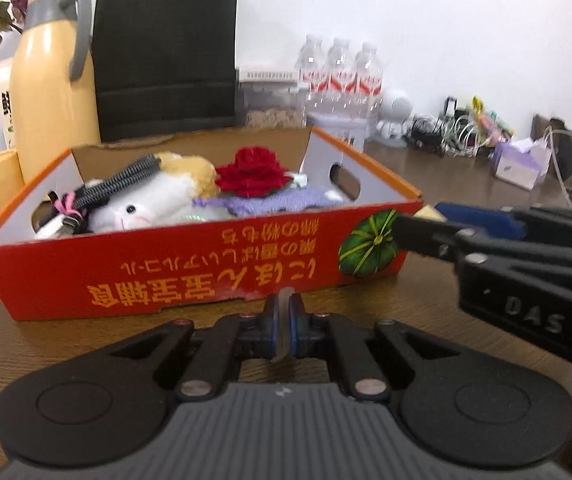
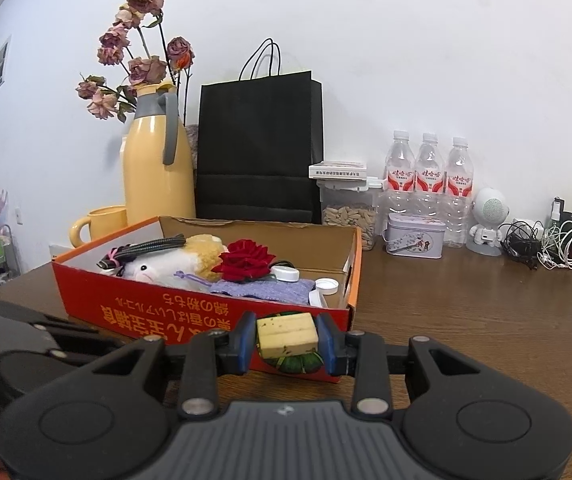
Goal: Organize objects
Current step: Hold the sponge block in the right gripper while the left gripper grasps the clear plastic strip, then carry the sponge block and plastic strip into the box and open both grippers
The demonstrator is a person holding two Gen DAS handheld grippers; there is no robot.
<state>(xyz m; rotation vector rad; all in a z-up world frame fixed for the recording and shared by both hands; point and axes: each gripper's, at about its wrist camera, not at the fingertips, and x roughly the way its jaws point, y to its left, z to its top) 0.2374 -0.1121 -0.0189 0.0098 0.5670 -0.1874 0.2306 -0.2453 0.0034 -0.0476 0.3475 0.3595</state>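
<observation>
I have one pale yellow block [image 2: 287, 334] clamped between my right gripper [image 2: 287, 338] pads, held level just in front of the near wall of the red cardboard box [image 2: 126, 300], above the wooden table [image 2: 466, 320]. From the left wrist view, that same gripper reaches in from the right, its tip at the box's near right corner. My left gripper [image 1: 285, 330] sits low before the middle of the box's near wall, its jaws nearly together on a thin, translucent disc-like piece [image 1: 284, 320] that I cannot identify.

Inside the box I count one white and tan plush toy [image 2: 174, 264], one red rose [image 2: 246, 264], one lilac knitted cloth [image 2: 270, 290] and one coiled dark cable [image 2: 146, 250] lying on the plush. At the right end are two round white caps [image 2: 286, 274]; a third white item beside them is unclear.

Behind the box stand one yellow thermos jug [image 2: 154, 168], one yellow mug [image 2: 102, 222], one black paper bag [image 2: 260, 148] and dried roses [image 2: 138, 40]. Far right are three water bottles [image 2: 430, 176], one small tin [image 2: 414, 236], one white robot figure [image 2: 488, 220] and tangled cables [image 2: 546, 246].
</observation>
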